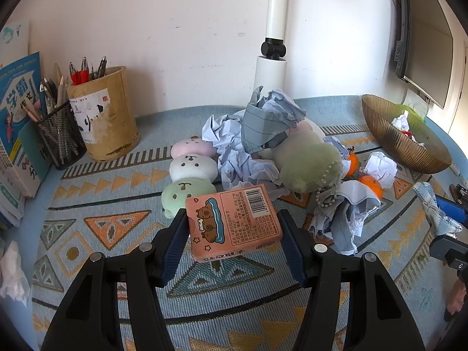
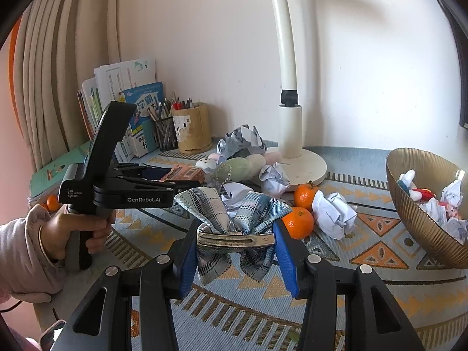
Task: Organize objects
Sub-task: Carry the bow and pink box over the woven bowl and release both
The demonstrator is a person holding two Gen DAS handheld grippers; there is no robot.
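Left gripper: we see our left gripper (image 1: 234, 228) closed on a small pink cardboard box printed with cartoon capybaras and a barcode (image 1: 234, 222), its two pads pressed against the box's long sides.
Box position: we hold the box lifted above the patterned blue and orange woven table mat (image 1: 117, 234), just in front of the clutter pile.
Right gripper: our right gripper (image 2: 234, 248) is closed on a blue-grey plaid fabric bow hair clip with a metal clasp (image 2: 234, 219), gripped at the ends of the clasp.
Clutter pile: we see crumpled white and pale blue paper balls (image 1: 234, 152) heaped with a green plush toy on a bead chain (image 1: 307, 163), near the white desk lamp base (image 2: 304, 163).
Plush row: three round plush faces in pink, white and green (image 1: 191, 172) lie in a line beside the pile.
Fruit: two orange mandarins (image 2: 301, 213) sit just beside the bow clip in the right wrist view.
Bowl: a ribbed amber glass bowl (image 2: 409, 213) at the right holds paper scraps and small toys.
Stationery: a bamboo pen holder (image 1: 105, 117) stands beside a black mesh pen cup (image 1: 61, 137) and upright books (image 1: 17, 117).
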